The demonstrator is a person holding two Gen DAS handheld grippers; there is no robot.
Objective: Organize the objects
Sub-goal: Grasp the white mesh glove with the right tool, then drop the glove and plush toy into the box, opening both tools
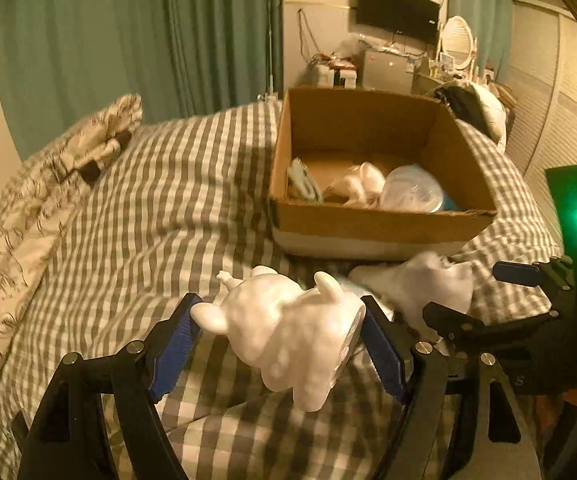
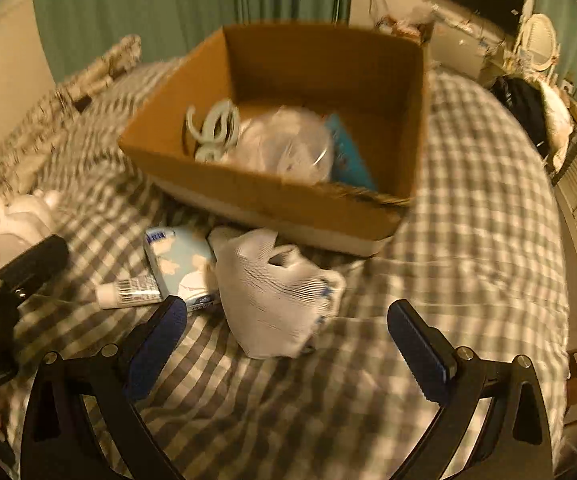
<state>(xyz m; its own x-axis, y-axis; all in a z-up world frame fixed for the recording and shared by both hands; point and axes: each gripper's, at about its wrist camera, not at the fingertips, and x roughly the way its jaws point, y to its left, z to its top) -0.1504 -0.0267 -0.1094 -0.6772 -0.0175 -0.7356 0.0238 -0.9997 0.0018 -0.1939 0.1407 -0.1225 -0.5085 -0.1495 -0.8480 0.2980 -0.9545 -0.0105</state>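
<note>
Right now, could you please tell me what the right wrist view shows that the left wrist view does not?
Only the right wrist view shows the small tube and the tissue pack lying on the bed, and the open right tongs. Only the left wrist view shows the left tongs closed on the white animal figurine. Both show the cardboard box and the white bag.

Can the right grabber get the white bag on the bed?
Probably yes. The right gripper is open, and the white bag lies on the checked blanket just ahead of its fingers, with nothing between them. The cardboard box sits behind the bag, not in the way.
</note>
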